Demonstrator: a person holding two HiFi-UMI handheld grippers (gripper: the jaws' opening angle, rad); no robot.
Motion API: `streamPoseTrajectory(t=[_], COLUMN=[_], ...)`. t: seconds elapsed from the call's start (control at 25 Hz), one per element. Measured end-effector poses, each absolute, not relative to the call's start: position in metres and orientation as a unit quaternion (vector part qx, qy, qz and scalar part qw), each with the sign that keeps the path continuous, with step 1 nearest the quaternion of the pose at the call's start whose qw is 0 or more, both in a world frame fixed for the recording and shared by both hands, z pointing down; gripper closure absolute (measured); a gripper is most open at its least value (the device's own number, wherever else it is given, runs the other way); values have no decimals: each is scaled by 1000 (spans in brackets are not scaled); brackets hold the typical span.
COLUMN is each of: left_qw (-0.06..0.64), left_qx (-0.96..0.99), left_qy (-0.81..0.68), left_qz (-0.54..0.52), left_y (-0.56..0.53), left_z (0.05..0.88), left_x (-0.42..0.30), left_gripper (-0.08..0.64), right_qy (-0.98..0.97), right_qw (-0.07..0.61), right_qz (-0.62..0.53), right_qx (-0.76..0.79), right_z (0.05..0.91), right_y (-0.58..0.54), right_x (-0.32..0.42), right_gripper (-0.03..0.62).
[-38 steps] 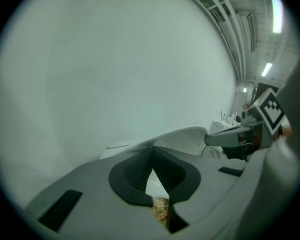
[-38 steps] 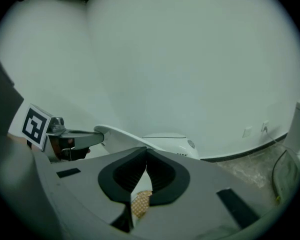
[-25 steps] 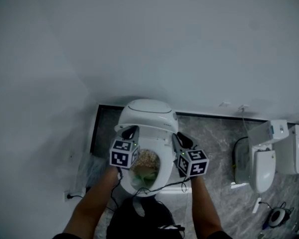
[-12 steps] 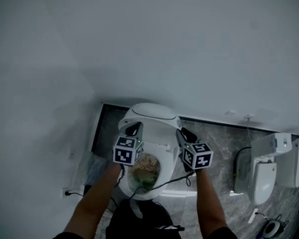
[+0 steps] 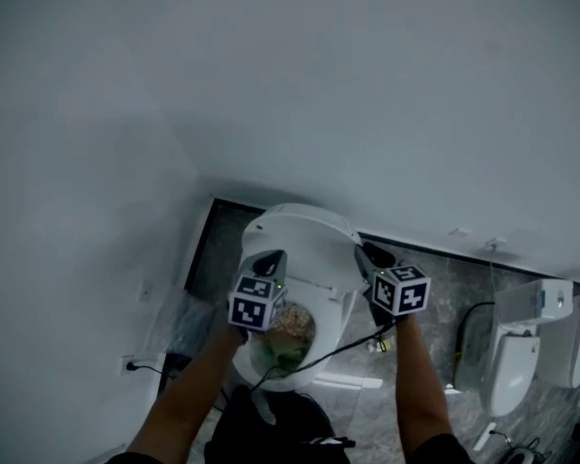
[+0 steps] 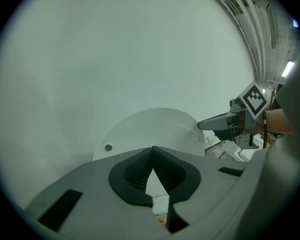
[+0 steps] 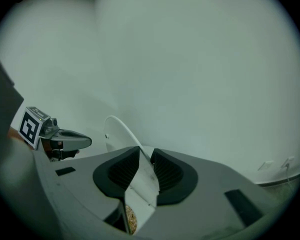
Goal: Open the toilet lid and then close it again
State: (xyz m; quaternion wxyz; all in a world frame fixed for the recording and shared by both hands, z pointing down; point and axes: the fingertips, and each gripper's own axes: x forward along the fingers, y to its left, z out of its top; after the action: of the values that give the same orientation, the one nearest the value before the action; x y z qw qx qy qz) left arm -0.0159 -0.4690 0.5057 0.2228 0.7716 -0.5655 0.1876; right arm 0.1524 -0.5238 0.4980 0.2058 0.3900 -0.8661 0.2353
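You see the toilet lid [image 5: 304, 235] as smooth white plastic with a soft gloss. On your right gripper [image 7: 145, 154] the body is grey matt plastic, the pads [image 7: 124, 171] black, ribbed, rubber-like. The floor [image 5: 435, 288] looks like smooth, veined grey stone.

The right tool [image 5: 371, 256] has tipped the toilet lid [image 5: 311, 246] forward over the bowl [image 5: 286, 344].

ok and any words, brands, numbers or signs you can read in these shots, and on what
No text can be read in any view.
Marker cubes: black and white square patterns only, no words or numbers.
Blue patch on the second toilet: too small to read.
Toilet lid: plain white, no print visible.
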Motion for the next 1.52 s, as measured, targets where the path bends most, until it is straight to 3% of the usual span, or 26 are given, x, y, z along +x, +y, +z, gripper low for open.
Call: streamPoseTrajectory(t=[0.84, 1.16, 1.52], left_qw=[240, 204, 146], left_qx=[783, 793, 798], left_qy=[-541, -534, -527], left_qz=[193, 212, 253], left_y=[-420, -413, -480], left_z=[500, 495, 487], left_x=[-9, -33, -61], left_gripper=[551, 549, 449], right_qy=[-838, -836, -828], right_qw=[163, 147, 112], right_qz=[236, 246, 278], right_qx=[464, 469, 475], right_z=[489, 473, 456], right_y=[-503, -443, -391], right_x=[157, 151, 148], right_gripper=[486, 486, 532])
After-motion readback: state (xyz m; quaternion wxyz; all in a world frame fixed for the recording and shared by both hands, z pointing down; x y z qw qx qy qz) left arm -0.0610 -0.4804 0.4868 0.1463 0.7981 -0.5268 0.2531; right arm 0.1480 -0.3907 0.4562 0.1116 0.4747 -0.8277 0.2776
